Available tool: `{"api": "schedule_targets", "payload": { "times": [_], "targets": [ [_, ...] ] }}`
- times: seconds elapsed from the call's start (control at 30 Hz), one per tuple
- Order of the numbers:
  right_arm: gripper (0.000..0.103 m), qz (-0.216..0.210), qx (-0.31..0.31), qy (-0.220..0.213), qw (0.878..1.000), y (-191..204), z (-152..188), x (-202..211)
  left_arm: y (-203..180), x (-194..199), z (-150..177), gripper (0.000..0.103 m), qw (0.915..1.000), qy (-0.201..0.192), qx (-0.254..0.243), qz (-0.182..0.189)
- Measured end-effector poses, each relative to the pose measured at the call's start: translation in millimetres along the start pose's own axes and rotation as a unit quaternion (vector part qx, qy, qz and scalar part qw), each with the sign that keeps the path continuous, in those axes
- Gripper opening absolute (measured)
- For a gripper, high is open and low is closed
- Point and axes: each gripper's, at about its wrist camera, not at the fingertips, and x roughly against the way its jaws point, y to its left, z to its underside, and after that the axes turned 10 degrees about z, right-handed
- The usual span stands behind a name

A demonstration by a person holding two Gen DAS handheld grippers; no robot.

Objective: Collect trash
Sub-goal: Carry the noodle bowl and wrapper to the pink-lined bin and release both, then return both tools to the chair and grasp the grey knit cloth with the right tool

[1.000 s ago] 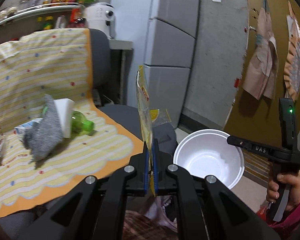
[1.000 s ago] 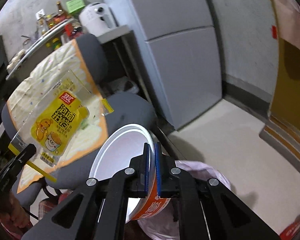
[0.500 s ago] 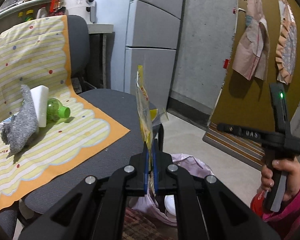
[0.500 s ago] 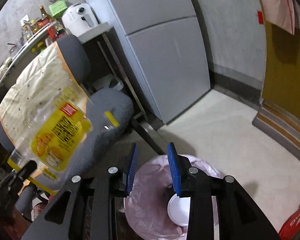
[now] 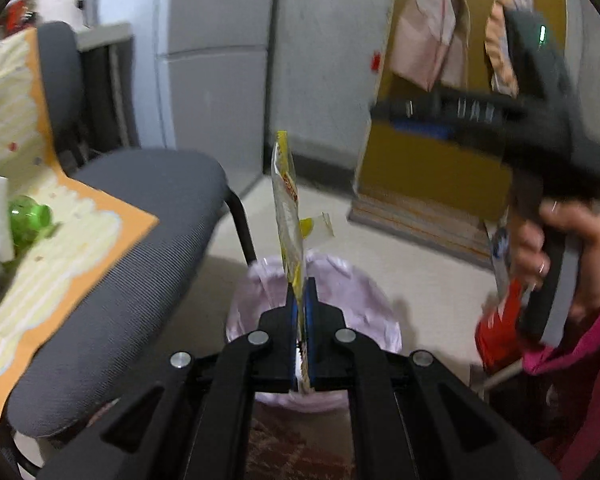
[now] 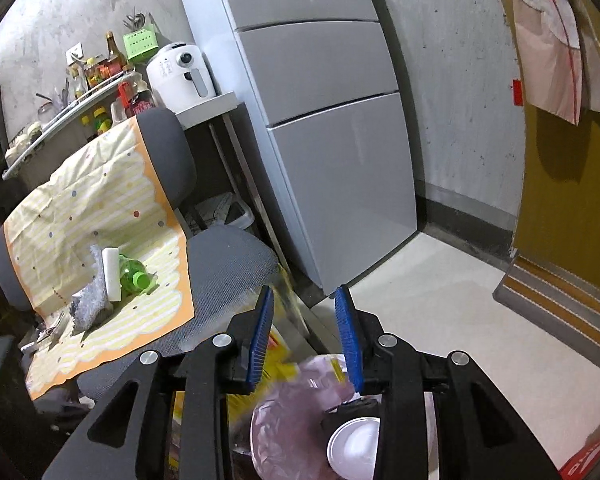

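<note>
Both grippers over bag [image 5: 356,280]: left [image 5: 300,300] pinches wrapper [image 5: 286,200] (upright), right [image 6: 304,334] agape.

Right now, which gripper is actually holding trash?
The left gripper: its blue pads are shut on the yellow snack wrapper above the pink-lined bin. The right gripper is open and empty.

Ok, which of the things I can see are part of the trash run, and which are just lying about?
Job:
yellow wrapper, clamped in the left gripper
pink-lined bin
white bowl, already in the bin
green bottle on the chair, likely next
right gripper, open and empty

Lying about:
fridge
air fryer
grey chair
striped cloth
</note>
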Motion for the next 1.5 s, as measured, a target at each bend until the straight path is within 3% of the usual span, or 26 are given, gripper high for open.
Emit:
{"api": "schedule_targets", "payload": {
  "times": [0.13, 0.2, 0.27, 0.3, 0.43, 0.57, 0.93, 1.03, 1.2, 1.33, 1.5],
  "targets": [
    [0.036, 0.002, -0.005, 0.005, 1.000, -6, 2, -4, -2, -23, 0, 0.003, 0.9989, 0.044, -0.012, 0.009],
    [0.037, 0.004, -0.009, 0.009, 1.000, -10, 3, -6, -1, -30, -3, 0.014, 0.9986, 0.052, -0.012, 0.006],
    [0.037, 0.007, -0.012, 0.011, 1.000, -13, 3, -7, 4, -34, -4, 0.041, 0.9987, 0.051, -0.007, 0.002],
    [0.038, 0.008, -0.013, 0.012, 1.000, -14, 4, -8, 7, -34, -4, 0.044, 0.9989, 0.047, -0.002, 0.001],
    [0.038, 0.008, -0.011, 0.014, 1.000, -13, 3, -9, 21, -25, -5, 0.044, 0.9993, 0.029, 0.022, -0.011],
    [0.039, 0.001, 0.000, 0.016, 1.000, -3, 4, -9, 36, 2, 0, 0.044, 0.9975, -0.008, 0.048, -0.052],
    [0.045, -0.059, 0.052, 0.036, 0.996, 64, 9, -15, 69, 61, 24, 0.045, 0.9837, -0.055, 0.112, -0.130],
    [0.050, -0.084, 0.074, 0.042, 0.993, 91, 10, -20, 81, 82, 34, 0.048, 0.9766, -0.072, 0.138, -0.149],
    [0.053, -0.136, 0.112, 0.061, 0.982, 147, 18, -32, 107, 120, 53, 0.050, 0.9579, -0.094, 0.169, -0.212],
    [0.055, -0.169, 0.146, 0.068, 0.972, 193, 26, -39, 129, 154, 69, 0.056, 0.9356, -0.109, 0.196, -0.273],
    [0.065, -0.198, 0.190, 0.068, 0.959, 248, 33, -48, 161, 198, 94, 0.066, 0.9007, -0.128, 0.236, -0.341]
  ]
}}
